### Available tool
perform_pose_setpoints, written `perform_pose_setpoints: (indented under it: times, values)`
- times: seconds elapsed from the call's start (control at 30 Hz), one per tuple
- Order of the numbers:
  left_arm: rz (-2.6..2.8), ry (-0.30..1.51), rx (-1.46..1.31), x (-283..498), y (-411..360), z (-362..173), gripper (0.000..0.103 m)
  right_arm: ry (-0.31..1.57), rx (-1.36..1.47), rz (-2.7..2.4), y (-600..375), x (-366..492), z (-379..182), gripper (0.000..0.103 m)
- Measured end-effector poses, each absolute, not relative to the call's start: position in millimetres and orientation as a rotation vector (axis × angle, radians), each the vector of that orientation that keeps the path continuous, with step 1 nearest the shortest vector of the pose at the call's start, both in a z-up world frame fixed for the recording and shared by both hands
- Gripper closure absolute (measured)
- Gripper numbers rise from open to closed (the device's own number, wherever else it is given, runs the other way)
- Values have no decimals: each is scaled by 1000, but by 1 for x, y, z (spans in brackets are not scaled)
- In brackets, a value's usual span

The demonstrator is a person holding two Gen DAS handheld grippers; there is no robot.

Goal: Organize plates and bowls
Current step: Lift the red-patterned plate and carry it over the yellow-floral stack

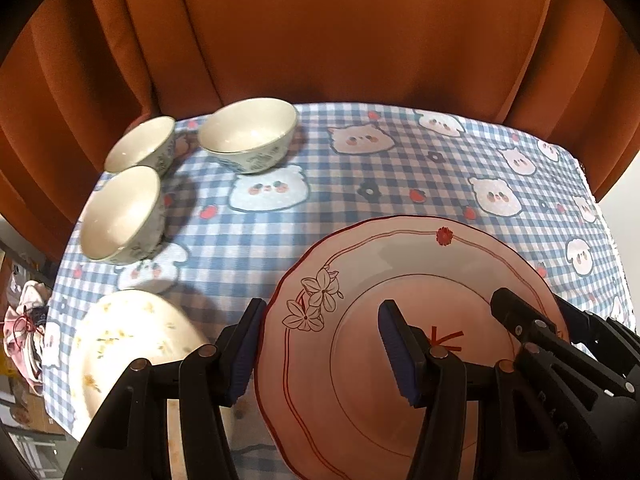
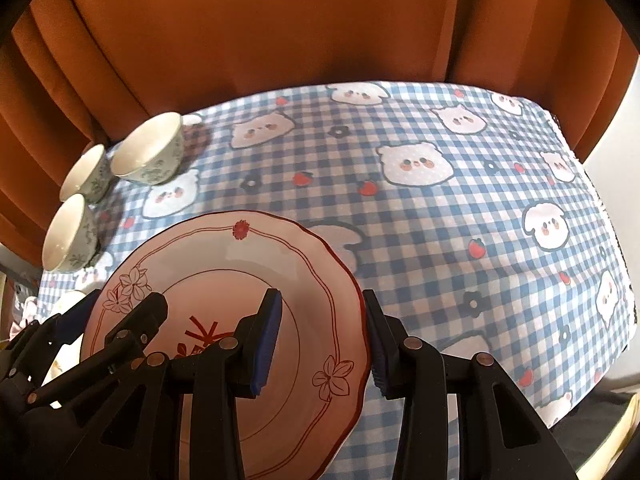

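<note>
Blue-and-white checked tablecloth (image 1: 400,184) spreads ahead of me, printed with pale cartoon animal faces, little red strawberries and dark flowers. Behind the tablecloth's far edge hangs a rust-orange curtain (image 1: 320,28), falling in deep folds. Off the tablecloth's left edge I catch a pink cloth bundle (image 1: 22,320), partly out of view.

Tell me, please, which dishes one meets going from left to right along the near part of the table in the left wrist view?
Cream plate → left gripper, its fingers either side of the pink plate's left rim → pink plate → right gripper's finger over the plate's right side.
</note>
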State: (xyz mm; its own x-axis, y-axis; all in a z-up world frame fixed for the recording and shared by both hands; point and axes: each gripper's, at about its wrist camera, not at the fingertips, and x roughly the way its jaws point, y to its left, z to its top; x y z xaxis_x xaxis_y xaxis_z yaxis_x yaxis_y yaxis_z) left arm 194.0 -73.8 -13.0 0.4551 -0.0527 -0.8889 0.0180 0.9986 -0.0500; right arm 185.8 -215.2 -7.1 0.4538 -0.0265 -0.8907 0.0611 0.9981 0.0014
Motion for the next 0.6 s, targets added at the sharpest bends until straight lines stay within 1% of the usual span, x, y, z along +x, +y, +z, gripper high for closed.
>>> perform_pose_setpoints:
  times: [0.6]
  values:
    - [-16,1070,-89,154,32,-10,45,1038,5,-7,-111,146,4,59]
